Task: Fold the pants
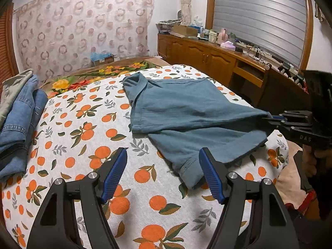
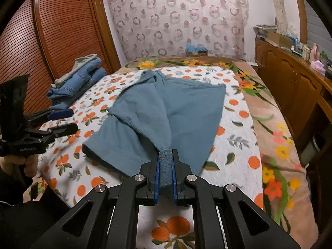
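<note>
The left gripper (image 1: pixel 162 174) points forward and downward with its jaws standing wide apart and nothing between its blue pads (image 1: pixel 211 176). The right gripper (image 2: pixel 166 172) also tilts downward, its jaws drawn nearly together and pinching a bunched fold of the teal pants (image 2: pixel 182 108) between the pads. In the right wrist view a hand (image 2: pixel 22 162) grips the left gripper's handle at the frame's left edge, a dark sleeve (image 2: pixel 18 213) below it.

Teal pants (image 2: pixel 176 108), spread on bed, one corner bunched & lifted
</note>
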The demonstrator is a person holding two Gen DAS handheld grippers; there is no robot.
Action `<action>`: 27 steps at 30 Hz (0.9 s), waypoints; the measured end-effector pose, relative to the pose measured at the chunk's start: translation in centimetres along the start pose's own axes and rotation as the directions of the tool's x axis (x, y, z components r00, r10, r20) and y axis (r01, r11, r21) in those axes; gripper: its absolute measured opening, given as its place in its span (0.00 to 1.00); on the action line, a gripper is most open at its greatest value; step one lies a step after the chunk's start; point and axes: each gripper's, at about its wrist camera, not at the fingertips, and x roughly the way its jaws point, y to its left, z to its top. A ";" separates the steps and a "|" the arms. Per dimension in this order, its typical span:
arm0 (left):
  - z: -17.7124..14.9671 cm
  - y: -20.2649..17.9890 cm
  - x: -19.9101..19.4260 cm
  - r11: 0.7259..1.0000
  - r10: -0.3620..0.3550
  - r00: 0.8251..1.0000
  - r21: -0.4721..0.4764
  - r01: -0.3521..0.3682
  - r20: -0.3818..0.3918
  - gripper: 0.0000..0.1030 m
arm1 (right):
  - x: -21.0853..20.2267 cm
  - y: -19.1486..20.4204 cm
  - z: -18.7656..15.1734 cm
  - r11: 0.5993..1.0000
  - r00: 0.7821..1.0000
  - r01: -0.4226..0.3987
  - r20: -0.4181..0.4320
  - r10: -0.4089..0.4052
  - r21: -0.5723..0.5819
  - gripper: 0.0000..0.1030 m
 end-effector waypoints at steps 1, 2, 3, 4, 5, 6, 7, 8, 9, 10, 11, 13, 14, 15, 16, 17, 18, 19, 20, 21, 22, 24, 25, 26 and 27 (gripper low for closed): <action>0.0 0.1 0.1 1.000 0.003 1.000 -0.003 -0.003 -0.002 0.70 | 0.2 -0.2 -0.2 1.000 1.000 -0.001 -0.009 0.002 0.010 0.09; -0.1 0.2 0.2 1.000 0.004 1.000 -0.005 -0.004 -0.003 0.70 | 0.3 -0.3 -0.4 1.000 1.000 0.003 -0.016 -0.003 0.016 0.09; -0.1 0.3 0.3 1.000 0.007 1.000 -0.008 -0.007 -0.004 0.70 | 0.5 -0.4 -0.5 1.000 1.000 0.009 -0.022 -0.009 0.018 0.09; -0.1 0.4 0.3 1.000 0.009 1.000 -0.012 -0.009 -0.005 0.70 | 0.6 -0.5 -0.6 1.000 1.000 0.010 -0.025 -0.010 0.022 0.09; -0.2 0.4 0.4 1.000 0.011 1.000 -0.015 -0.011 -0.005 0.70 | 0.7 -0.6 -0.8 1.000 1.000 0.008 -0.028 -0.007 0.027 0.09; -0.2 0.5 0.4 1.000 0.012 1.000 -0.018 -0.012 -0.005 0.70 | 0.6 -0.7 -0.9 0.999 1.000 0.009 -0.028 -0.008 0.031 0.09; -0.2 0.6 0.5 1.000 0.013 1.000 -0.022 -0.013 -0.005 0.70 | 0.7 -0.7 -0.9 0.999 1.000 0.010 -0.030 -0.009 0.033 0.09; -0.2 0.7 0.5 1.000 0.014 1.000 -0.025 -0.014 -0.005 0.70 | 0.6 -0.7 -0.9 0.999 1.000 0.010 -0.029 -0.009 0.036 0.09; -0.3 0.7 0.5 1.000 0.015 1.000 -0.027 -0.015 -0.006 0.70 | 0.5 -0.7 -1.0 0.999 1.000 0.010 -0.026 -0.009 0.038 0.09; -0.3 0.8 0.5 0.999 0.015 1.000 -0.028 -0.015 -0.006 0.70 | 0.4 -0.7 -1.0 0.999 1.000 0.011 -0.024 -0.010 0.039 0.09; -0.3 0.8 0.6 0.999 0.015 1.000 -0.029 -0.016 -0.006 0.70 | 0.4 -0.8 -1.0 0.999 1.000 0.013 -0.022 -0.012 0.039 0.09; -0.3 0.8 0.6 0.999 0.015 1.000 -0.029 -0.015 -0.006 0.70 | 0.3 -0.8 -1.1 0.999 1.000 0.015 -0.018 -0.014 0.038 0.09; -0.3 0.8 0.6 0.999 0.015 1.000 -0.028 -0.015 -0.007 0.70 | 0.3 -0.8 -1.1 0.999 1.000 0.014 -0.019 -0.014 0.039 0.09; -0.3 0.8 0.6 0.999 0.016 1.000 -0.028 -0.016 -0.007 0.70 | 0.3 -0.8 -1.1 0.999 1.000 0.015 -0.020 -0.014 0.040 0.09; -0.3 0.8 0.6 0.999 0.016 1.000 -0.028 -0.017 -0.006 0.70 | 0.4 -0.8 -1.2 0.999 1.000 0.017 -0.020 -0.016 0.041 0.09; -0.3 0.8 0.6 0.999 0.016 1.000 -0.029 -0.017 -0.007 0.70 | 0.4 -0.9 -1.2 0.999 1.000 0.021 -0.023 -0.020 0.038 0.09; -0.3 0.8 0.6 0.999 0.016 1.000 -0.029 -0.016 -0.006 0.70 | 0.4 -0.8 -1.2 0.999 0.999 0.024 -0.024 -0.023 0.033 0.09; -0.3 0.9 0.6 0.999 0.018 1.000 -0.030 -0.018 -0.006 0.70 | 0.4 -0.8 -1.2 0.999 1.000 0.024 -0.021 -0.024 0.028 0.10; -0.4 1.0 0.7 0.999 0.020 1.000 -0.032 -0.020 -0.006 0.70 | 0.3 -0.7 -1.2 0.999 0.999 0.028 -0.018 -0.028 0.023 0.12; -0.4 1.1 0.7 0.999 0.022 1.000 -0.033 -0.022 -0.006 0.70 | 0.1 -0.6 -1.2 0.999 0.999 0.033 -0.014 -0.033 0.017 0.15; -0.4 1.2 0.7 0.999 0.024 1.000 -0.036 -0.024 -0.005 0.70 | 0.0 -0.6 -1.1 0.999 0.999 0.038 -0.011 -0.038 0.010 0.16; -0.4 1.4 0.6 0.999 0.028 1.000 -0.042 -0.028 -0.002 0.70 | -0.4 -0.6 -1.0 0.999 0.999 0.045 0.002 -0.045 0.000 0.27; -0.4 1.5 0.6 0.999 0.030 1.000 -0.045 -0.030 -0.001 0.70 | -0.7 -0.6 -1.0 0.999 0.999 0.041 0.012 -0.041 -0.005 0.29; -0.4 1.6 0.5 0.998 0.032 0.999 -0.047 -0.032 0.001 0.70 | -1.0 -0.6 -1.0 0.999 0.999 0.040 0.022 -0.040 -0.009 0.30; -0.3 1.6 0.5 0.998 0.034 0.999 -0.049 -0.034 0.003 0.70 | -1.3 -0.6 -0.9 0.999 0.998 0.044 0.034 -0.044 -0.012 0.32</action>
